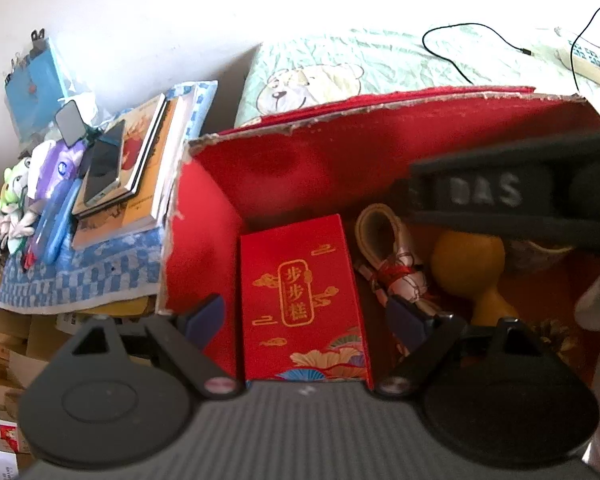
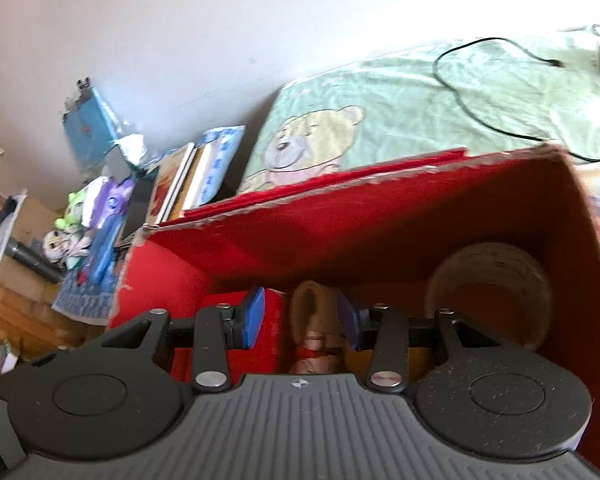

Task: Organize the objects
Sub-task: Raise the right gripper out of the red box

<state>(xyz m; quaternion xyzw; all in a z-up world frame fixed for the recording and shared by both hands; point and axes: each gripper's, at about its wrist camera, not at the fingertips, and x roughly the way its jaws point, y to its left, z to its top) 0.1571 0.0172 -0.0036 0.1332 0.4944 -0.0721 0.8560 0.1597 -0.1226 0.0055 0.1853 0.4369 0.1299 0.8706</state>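
Note:
An open red box with a torn rim stands by the bed. Inside lie a red packet with gold characters, a rolled cloth bundle tied with red string and a yellow gourd. My left gripper is open just above the box, its fingers either side of the red packet without touching it. My right gripper is open over the cloth bundle, which shows between its blue pads. The right gripper's black body hangs over the box's right half. A round brownish roll lies at the box's right end.
Behind the box is a bed with a green bear blanket and a black cable. To the left, a stack of books with a phone rests on blue checked cloth, beside plush toys. Cardboard boxes stand below.

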